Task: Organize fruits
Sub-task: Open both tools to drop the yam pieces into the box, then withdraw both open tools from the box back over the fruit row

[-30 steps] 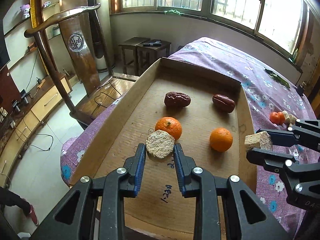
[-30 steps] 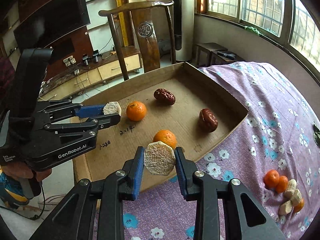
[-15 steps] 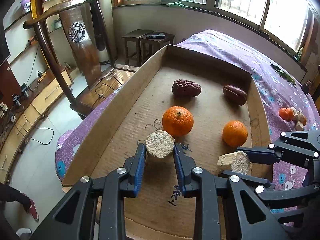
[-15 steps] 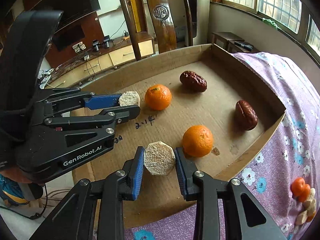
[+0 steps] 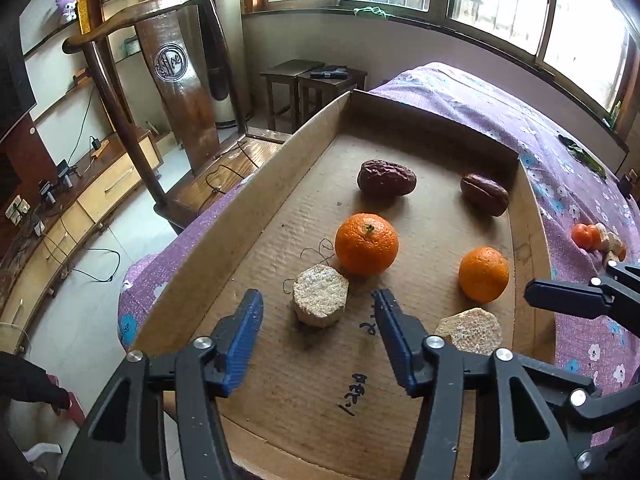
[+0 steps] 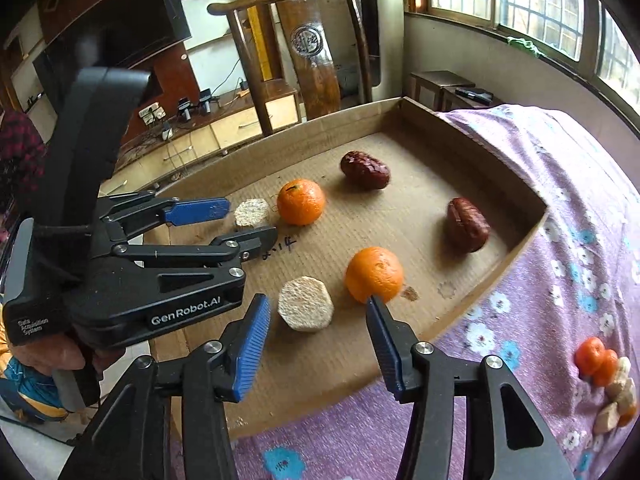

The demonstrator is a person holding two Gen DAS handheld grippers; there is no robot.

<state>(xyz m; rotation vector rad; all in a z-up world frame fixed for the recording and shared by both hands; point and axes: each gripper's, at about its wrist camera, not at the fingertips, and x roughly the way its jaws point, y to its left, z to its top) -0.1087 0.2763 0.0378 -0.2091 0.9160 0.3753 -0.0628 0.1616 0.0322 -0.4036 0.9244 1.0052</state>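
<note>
A shallow cardboard tray (image 5: 256, 200) (image 6: 500, 256) lies on a purple flowered cloth. In it lie two red dates (image 5: 386, 178) (image 5: 484, 194), two oranges (image 5: 367, 243) (image 5: 483, 274) and two pale cut fruit chunks (image 5: 319, 301) (image 5: 470, 330). My left gripper (image 5: 316, 320) is open, its jaws either side of the left chunk, which rests on the tray. My right gripper (image 6: 316, 320) is open just behind the other chunk (image 6: 305, 309), which rests on the tray beside an orange (image 6: 374, 274). The left gripper (image 6: 248, 220) also shows in the right wrist view.
A small pile of oranges and pale chunks (image 6: 604, 376) (image 5: 596, 236) lies on the cloth to the right of the tray. A wooden chair (image 5: 172, 92) stands past the tray's left wall. Two small stools (image 5: 312, 80) stand by the window wall.
Both grippers opened and let go of their pale chunks, which now rest on the tray floor. The right gripper came over the tray before releasing.
</note>
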